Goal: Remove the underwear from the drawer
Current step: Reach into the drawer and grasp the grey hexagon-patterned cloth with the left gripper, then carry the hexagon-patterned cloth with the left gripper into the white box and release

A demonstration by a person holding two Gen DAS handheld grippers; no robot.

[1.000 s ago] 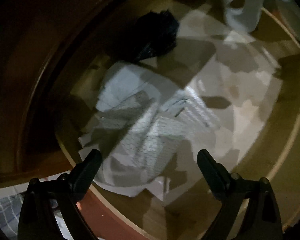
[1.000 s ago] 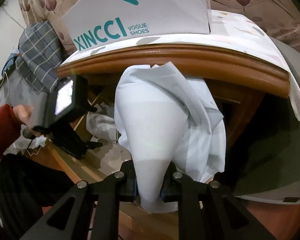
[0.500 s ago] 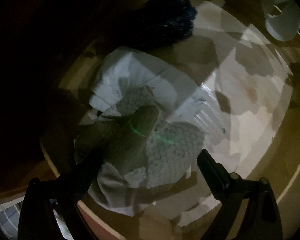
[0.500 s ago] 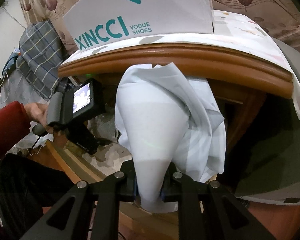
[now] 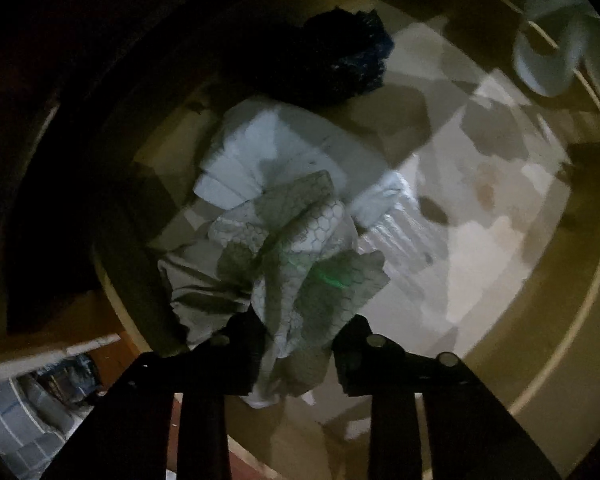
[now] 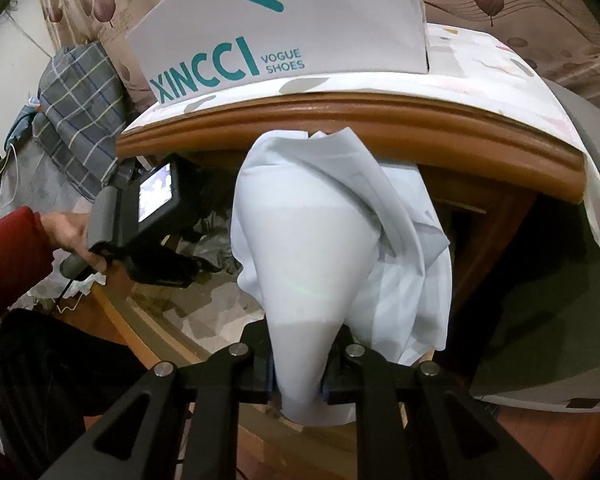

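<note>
Looking down into the open drawer (image 5: 560, 320), my left gripper (image 5: 298, 344) has its jaws closing, and a bunch of white honeycomb-patterned underwear (image 5: 300, 248) is pinched between the pads. A folded white garment (image 5: 252, 160) and a dark blue garment (image 5: 340, 60) lie further back in the drawer. My right gripper (image 6: 300, 380) is shut on pale blue underwear (image 6: 320, 240), holding it up in front of the dresser, outside the drawer. That cloth also shows at the left wrist view's top right corner (image 5: 548, 60).
The drawer floor is lined with patchy pale paper (image 5: 480, 184). A white shoe box (image 6: 280, 28) stands on the covered dresser top (image 6: 380, 128). A checked cloth (image 6: 80, 112) hangs at the left. A hand (image 6: 68, 236) in a red sleeve holds the left tool.
The left gripper sank toward the patterned underwear and its wide jaws came together on the cloth, bunching it up. The right gripper and its pale blue underwear stayed still.
</note>
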